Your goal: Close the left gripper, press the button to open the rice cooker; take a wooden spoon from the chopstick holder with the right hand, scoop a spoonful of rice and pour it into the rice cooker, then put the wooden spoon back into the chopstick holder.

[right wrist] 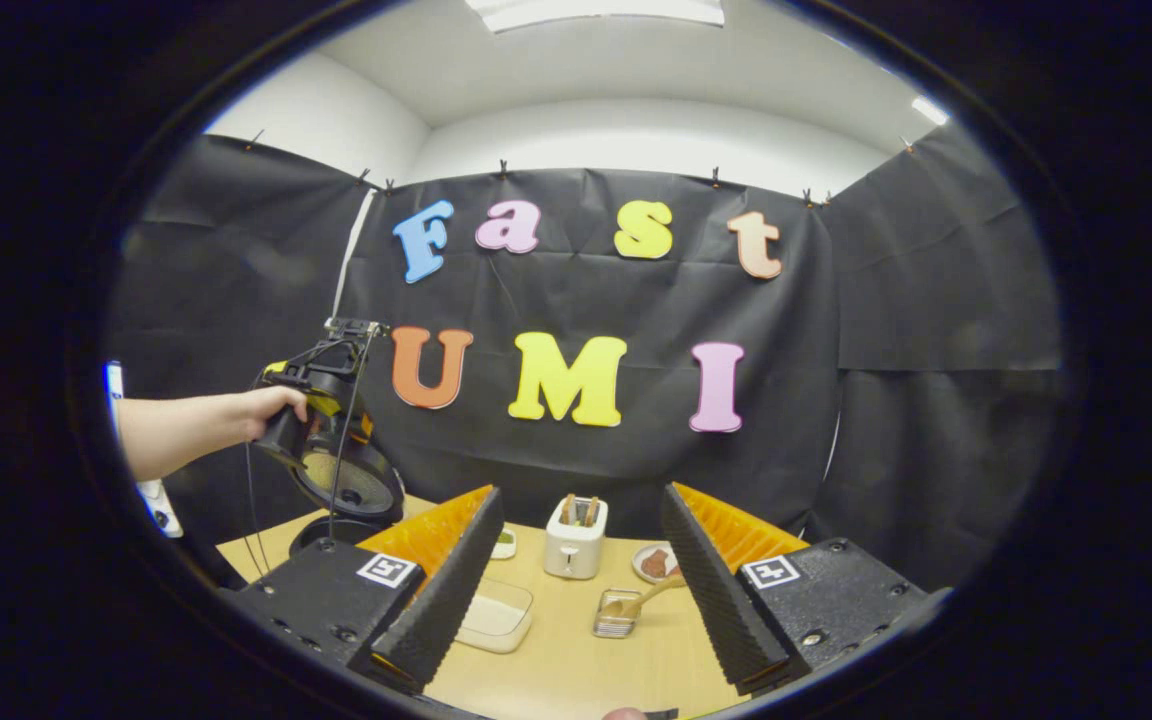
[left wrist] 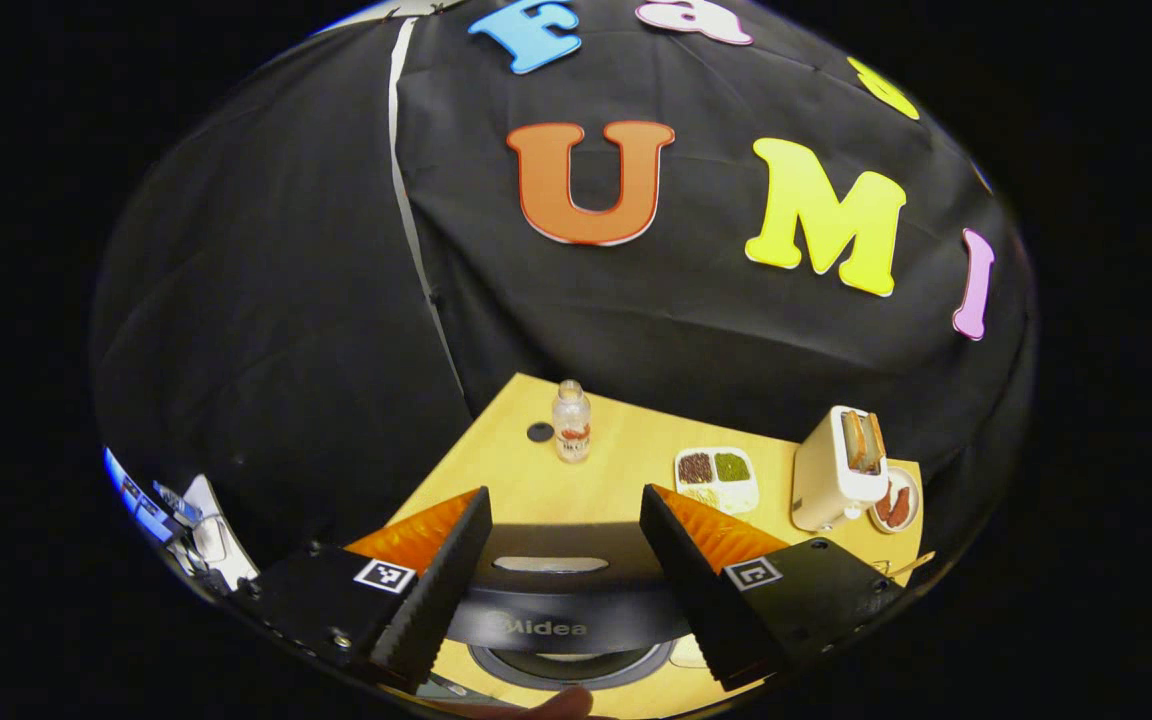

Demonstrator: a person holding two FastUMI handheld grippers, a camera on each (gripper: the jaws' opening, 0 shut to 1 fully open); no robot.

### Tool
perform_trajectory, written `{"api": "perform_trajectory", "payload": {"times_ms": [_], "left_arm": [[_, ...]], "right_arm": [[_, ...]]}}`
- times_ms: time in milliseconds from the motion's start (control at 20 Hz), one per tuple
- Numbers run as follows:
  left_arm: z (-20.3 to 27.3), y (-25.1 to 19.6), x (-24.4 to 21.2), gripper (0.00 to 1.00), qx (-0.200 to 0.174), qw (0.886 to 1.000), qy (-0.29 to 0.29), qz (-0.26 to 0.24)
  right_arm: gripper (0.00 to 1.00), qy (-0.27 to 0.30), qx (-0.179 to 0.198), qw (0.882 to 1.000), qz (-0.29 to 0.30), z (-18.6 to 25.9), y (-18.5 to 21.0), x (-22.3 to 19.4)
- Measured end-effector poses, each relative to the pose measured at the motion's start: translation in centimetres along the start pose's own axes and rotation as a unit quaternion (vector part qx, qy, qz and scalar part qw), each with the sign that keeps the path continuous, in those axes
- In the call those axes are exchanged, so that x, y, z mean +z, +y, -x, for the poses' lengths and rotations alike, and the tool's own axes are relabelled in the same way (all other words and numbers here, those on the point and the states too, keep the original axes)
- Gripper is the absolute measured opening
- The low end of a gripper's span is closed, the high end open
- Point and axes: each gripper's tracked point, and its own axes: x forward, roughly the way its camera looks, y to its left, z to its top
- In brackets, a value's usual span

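The wooden spoon leans in the chopstick holder on the table, between the spread, empty fingers of the right gripper. It is probably light, rigid and smooth; the raised handle is the place to grip it. The left gripper hangs wide open above the rice cooker.

Table: light wood. Rice cooker: black. Toaster: cream-white, near the table's far edge. Left gripper and right gripper: black ribbed fingers, orange backs, black-and-white square markers.
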Motion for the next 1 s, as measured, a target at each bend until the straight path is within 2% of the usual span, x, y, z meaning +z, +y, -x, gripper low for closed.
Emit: {"api": "perform_trajectory", "payload": {"times_ms": [200,250,550,750,850,900,1000], "left_arm": [[0.0,0.2,-6.8,0.96,-0.009,0.998,0.064,0.011],[-0.1,0.2,-7.7,1.00,-0.005,0.998,0.055,0.001],[0.0,-0.1,-14.0,0.97,-0.013,0.995,0.097,-0.007],[-0.7,-0.3,-17.0,1.00,-0.018,0.993,0.121,-0.004],[-0.9,-0.4,-19.2,0.98,-0.024,0.989,0.147,-0.009],[-0.7,-0.3,-18.2,0.98,-0.026,0.992,0.123,-0.015],[-1.2,-0.3,-18.5,0.98,-0.030,0.992,0.119,-0.018]], "right_arm": [[1.00,0.008,0.004,1.000,0.000,0.0,0.0,-0.6],[1.00,0.011,0.006,1.000,-0.001,0.0,0.0,-0.9],[1.00,0.039,0.016,0.999,-0.008,-0.2,0.3,-2.9],[1.00,0.052,0.021,0.998,-0.014,-0.7,0.3,-3.7],[1.00,0.057,0.024,0.998,-0.018,-0.9,0.3,-4.0],[1.00,0.060,0.026,0.998,-0.020,-1.1,0.5,-4.3],[1.00,0.064,0.030,0.997,-0.024,-1.5,0.7,-4.6]]}}
